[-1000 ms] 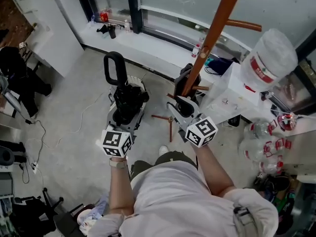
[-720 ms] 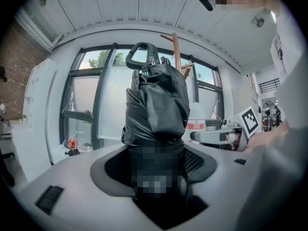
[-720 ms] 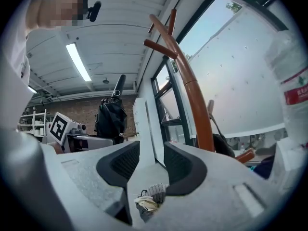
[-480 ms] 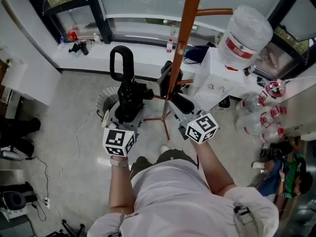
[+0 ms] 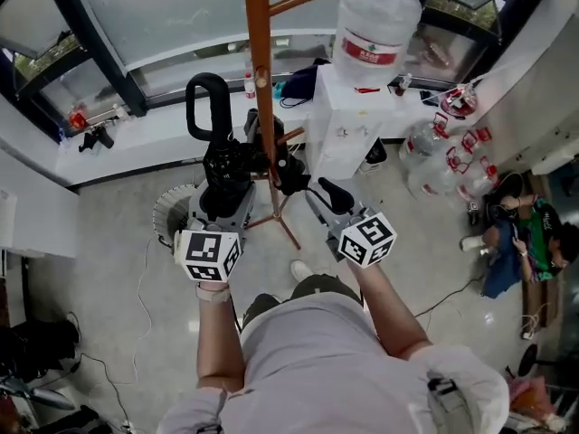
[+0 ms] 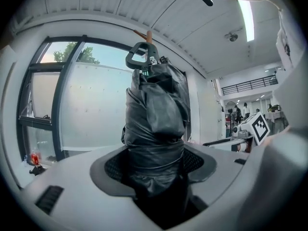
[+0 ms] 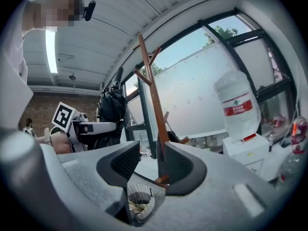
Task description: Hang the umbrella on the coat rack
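A black folded umbrella (image 5: 224,165) with a loop handle (image 5: 204,105) stands upright in my left gripper (image 5: 226,208), which is shut on its wrapped canopy (image 6: 156,114). The handle (image 6: 140,57) is up beside the brown coat rack pole (image 5: 258,70), just left of it. A peg tip of the coat rack (image 6: 147,34) shows behind the handle. My right gripper (image 5: 318,195) is open and empty to the right of the pole. In the right gripper view the coat rack pole (image 7: 153,95) rises beyond the open right gripper (image 7: 149,165).
A white water dispenser (image 5: 348,120) with a big bottle (image 5: 375,21) stands right of the rack. A round waste basket (image 5: 172,211) sits on the floor at left. Several water bottles (image 5: 443,134) lie at right. The rack's legs (image 5: 285,224) spread below. Windows and a ledge (image 5: 136,143) run behind.
The view has swung so the pole stands upright near the middle. The umbrella, still held by the left gripper, has come close beside the pole. The right gripper stays open.
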The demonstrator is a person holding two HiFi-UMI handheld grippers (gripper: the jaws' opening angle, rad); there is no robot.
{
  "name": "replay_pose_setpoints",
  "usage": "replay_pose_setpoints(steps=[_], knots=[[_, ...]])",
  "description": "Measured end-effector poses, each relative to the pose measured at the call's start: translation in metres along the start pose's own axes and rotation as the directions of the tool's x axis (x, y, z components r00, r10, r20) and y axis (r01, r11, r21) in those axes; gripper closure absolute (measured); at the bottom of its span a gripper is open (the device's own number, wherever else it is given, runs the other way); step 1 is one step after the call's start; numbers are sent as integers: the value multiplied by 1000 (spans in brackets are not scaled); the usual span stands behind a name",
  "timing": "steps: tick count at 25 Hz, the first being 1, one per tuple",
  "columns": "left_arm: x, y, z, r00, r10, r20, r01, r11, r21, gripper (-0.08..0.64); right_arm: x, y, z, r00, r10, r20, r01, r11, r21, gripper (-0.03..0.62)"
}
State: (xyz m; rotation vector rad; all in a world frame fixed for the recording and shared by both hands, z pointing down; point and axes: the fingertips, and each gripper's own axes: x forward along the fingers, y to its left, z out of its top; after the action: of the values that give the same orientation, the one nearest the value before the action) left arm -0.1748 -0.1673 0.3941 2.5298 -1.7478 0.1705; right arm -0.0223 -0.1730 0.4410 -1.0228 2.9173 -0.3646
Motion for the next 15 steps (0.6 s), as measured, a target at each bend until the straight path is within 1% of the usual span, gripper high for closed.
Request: replay_pose_setpoints(steps=[4,9,12,15], knots=[[5,-2,1,998,-57,-4,57,998,21,287,-10,3,-5,997,-74,12,74,997,11,433],[18,-16,-1,995,-101,-17,102,994,48,287,-25,-4,-10,992,-128,18,127,992,22,433],[25,-20,-4,993,-111,-30,112,992,59,285,-31,-9,-14,989,-149,17,148,988,31,433],[33,-25,-7,994,-103,-42,106,993,60,287,-40,-17,-16,987,-158,12,157,987,40,433]])
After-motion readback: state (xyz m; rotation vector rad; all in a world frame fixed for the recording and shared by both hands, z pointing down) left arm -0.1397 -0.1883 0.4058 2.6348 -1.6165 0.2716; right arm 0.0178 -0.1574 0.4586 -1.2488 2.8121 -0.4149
